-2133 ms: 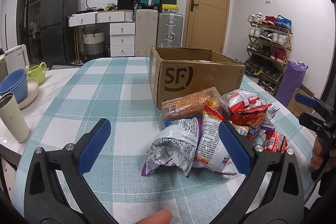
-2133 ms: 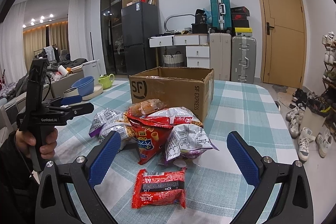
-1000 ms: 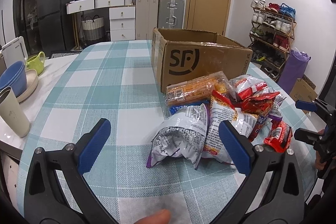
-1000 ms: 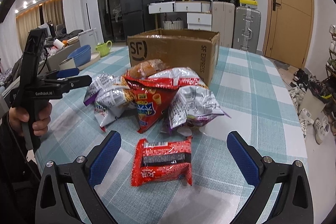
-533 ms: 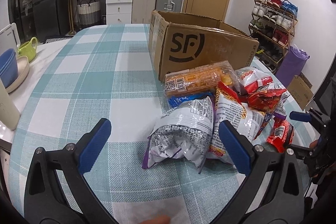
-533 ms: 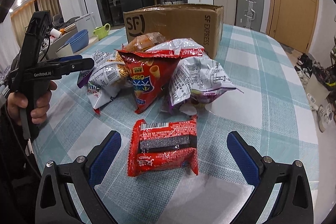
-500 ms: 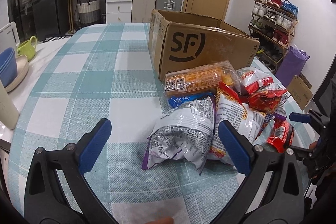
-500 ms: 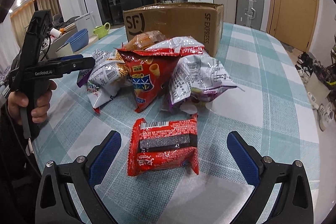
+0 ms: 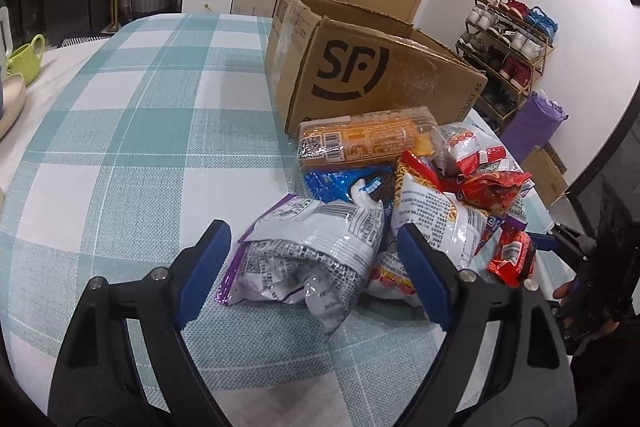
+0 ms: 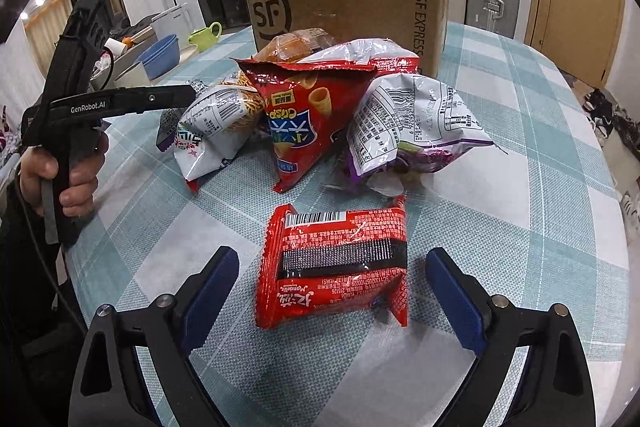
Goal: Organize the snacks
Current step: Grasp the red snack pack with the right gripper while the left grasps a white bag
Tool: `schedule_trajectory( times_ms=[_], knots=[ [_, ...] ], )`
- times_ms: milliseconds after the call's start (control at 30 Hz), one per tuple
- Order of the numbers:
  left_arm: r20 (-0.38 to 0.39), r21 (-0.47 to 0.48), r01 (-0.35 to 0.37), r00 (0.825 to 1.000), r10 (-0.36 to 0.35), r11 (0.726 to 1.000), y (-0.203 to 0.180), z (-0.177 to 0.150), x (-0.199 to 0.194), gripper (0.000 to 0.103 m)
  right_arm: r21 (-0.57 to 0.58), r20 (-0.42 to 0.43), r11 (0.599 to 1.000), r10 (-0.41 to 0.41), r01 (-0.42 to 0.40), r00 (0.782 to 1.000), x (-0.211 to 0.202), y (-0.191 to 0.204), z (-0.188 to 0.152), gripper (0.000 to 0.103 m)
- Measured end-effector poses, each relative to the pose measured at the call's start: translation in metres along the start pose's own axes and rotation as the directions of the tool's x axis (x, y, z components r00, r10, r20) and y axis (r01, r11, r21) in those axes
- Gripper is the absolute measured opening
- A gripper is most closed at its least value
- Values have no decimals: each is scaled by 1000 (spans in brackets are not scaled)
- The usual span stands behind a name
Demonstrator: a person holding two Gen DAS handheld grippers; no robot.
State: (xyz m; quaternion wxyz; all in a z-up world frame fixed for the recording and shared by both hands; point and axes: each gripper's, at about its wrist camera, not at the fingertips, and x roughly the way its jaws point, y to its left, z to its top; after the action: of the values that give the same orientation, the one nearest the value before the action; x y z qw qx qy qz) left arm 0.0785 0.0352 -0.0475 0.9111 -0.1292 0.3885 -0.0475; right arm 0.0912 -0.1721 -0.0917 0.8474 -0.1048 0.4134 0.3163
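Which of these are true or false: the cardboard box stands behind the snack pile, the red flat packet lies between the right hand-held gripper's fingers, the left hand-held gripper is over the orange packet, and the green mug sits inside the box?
1. The cardboard box stands behind the snack pile. True.
2. The red flat packet lies between the fingers of the right hand-held gripper. True; the jaws are closing, and the pads do not touch it yet.
3. The left hand-held gripper is over the orange packet. False; it straddles the silver and purple bag, jaws closing.
4. The green mug sits inside the box. False; it stands on the table, left of the box.
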Motion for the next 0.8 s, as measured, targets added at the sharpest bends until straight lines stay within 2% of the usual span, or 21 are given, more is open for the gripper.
schedule_trajectory(
  times_ms=[100, 200, 267, 300, 367, 433, 600, 800],
  knots=[
    [0, -7, 0, 1000, 0, 1000, 5, -1, 2, 84, -4, -1, 1000, -8, 8, 1000, -1, 3, -1, 92],
    [-8, -29, 20, 1000, -21, 999, 10, -1, 4, 84, -11, 5, 999, -33, 33, 999, -2, 6, -1, 80],
    [-24, -49, 48, 999, -49, 998, 14, -2, 7, 79, -15, 13, 999, -33, 33, 999, -3, 6, -1, 67],
    [-32, -57, 73, 997, -74, 996, 15, -3, 9, 67, -19, 18, 999, -36, 36, 999, -4, 7, -1, 64],
    [-30, -54, 75, 997, -77, 996, 15, -4, 9, 63, -26, 25, 999, -43, 44, 999, -4, 8, -2, 56],
    [-17, -30, 57, 998, -58, 998, 9, -6, 6, 57, -40, 30, 998, -55, 57, 998, -3, 11, -3, 53],
    [4, -10, 66, 998, -66, 998, 0, -12, -3, 47, -58, 38, 997, -51, 54, 998, -4, 15, -4, 52],
    [26, -31, 57, 998, -56, 998, 2, -17, -11, 45, -39, 54, 998, -50, 52, 997, -6, 13, -3, 52]
  ],
)
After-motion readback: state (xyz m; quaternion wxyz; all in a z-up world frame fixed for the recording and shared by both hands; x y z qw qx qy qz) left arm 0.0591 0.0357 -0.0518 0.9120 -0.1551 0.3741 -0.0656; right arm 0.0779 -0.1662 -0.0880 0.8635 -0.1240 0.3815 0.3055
